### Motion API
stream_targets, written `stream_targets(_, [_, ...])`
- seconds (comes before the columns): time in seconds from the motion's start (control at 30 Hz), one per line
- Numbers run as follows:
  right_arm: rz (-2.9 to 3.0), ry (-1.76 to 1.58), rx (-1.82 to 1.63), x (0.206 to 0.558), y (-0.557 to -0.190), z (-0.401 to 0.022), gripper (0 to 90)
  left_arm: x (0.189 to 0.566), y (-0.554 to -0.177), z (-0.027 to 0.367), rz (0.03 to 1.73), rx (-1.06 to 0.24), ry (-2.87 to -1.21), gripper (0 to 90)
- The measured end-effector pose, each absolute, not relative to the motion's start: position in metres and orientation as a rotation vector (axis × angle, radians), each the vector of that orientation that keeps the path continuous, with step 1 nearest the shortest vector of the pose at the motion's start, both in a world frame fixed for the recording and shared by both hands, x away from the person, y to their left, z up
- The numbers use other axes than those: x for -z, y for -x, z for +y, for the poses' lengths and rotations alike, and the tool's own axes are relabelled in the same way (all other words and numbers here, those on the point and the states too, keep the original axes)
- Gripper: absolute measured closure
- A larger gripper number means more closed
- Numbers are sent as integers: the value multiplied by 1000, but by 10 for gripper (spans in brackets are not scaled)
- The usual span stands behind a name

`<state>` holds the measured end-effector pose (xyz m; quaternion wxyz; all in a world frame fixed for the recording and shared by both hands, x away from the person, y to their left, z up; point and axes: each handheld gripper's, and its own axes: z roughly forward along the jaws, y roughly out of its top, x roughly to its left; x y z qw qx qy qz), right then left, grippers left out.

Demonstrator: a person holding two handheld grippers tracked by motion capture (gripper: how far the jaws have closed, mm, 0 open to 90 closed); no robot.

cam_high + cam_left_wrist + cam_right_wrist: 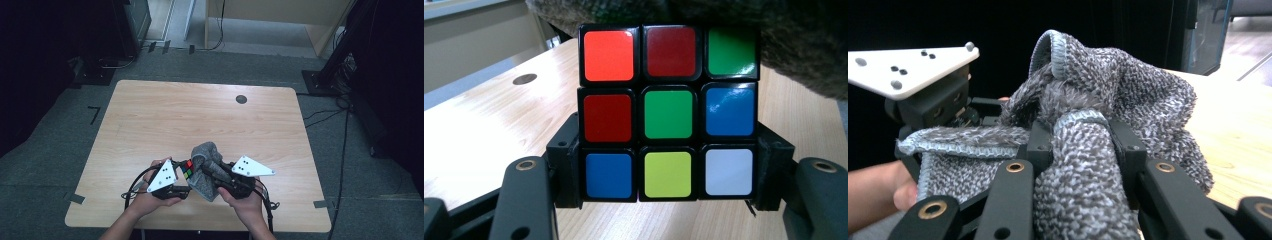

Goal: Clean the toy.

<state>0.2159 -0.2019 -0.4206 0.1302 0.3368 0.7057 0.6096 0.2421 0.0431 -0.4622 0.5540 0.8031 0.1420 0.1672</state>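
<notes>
A Rubik's cube (667,115) with mixed colours sits clamped between the jaws of my left gripper (667,172), which is shut on its sides. In the high view the cube (188,169) is near the table's front edge, between the two hands. A grey knitted cloth (206,152) is bunched over the cube's top and right side. My right gripper (1080,145) is shut on a fold of the cloth (1148,95), which also spills over its jaws. From above, the right gripper (216,172) points left toward the cube, close to the left gripper (183,176).
The wooden table (200,115) carries a small dark round cap (241,99) at the back right, which also appears in the left gripper view (524,79). Both hands are close to the front edge. A black stand (330,65) and cables are on the floor to the right.
</notes>
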Motion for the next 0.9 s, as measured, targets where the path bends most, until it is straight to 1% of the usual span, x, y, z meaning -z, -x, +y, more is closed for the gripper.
stream_targets(0.07, [2038, -1035, -1790, 425, -222, -207, 692, 461, -242, 46, 336, -379, -1883, 344])
stream_targets(0.23, [2015, -1169, -1712, 434, -232, -223, 693, 461, -245, 47, 350, -379, -1884, 344])
stream_targets(0.3, [1998, -1154, -1740, 431, -229, -222, 693, 464, -245, 44, 348, -401, -1920, 344])
stream_targets(0.37, [2008, -1067, -1783, 424, -222, -214, 693, 467, -243, 40, 334, -404, -1943, 344])
stream_targets(0.5, [2061, -963, -1756, 420, -215, -199, 692, 463, -241, 39, 317, -378, -1935, 344])
stream_targets(0.57, [2046, -996, -1787, 424, -218, -201, 694, 461, -240, 40, 316, -383, -1934, 344])
stream_targets(0.67, [2031, -1061, -1693, 431, -225, -211, 697, 460, -242, 45, 323, -365, -1919, 344])
stream_targets(0.77, [2013, -1134, -1673, 434, -230, -221, 697, 459, -245, 46, 336, -319, -1915, 344])
stream_targets(0.83, [1994, -1102, -1719, 428, -225, -218, 695, 459, -246, 45, 356, -335, -1921, 344])
stream_targets(0.9, [2002, -1020, -1749, 421, -219, -211, 694, 460, -247, 45, 356, -310, -1925, 344])
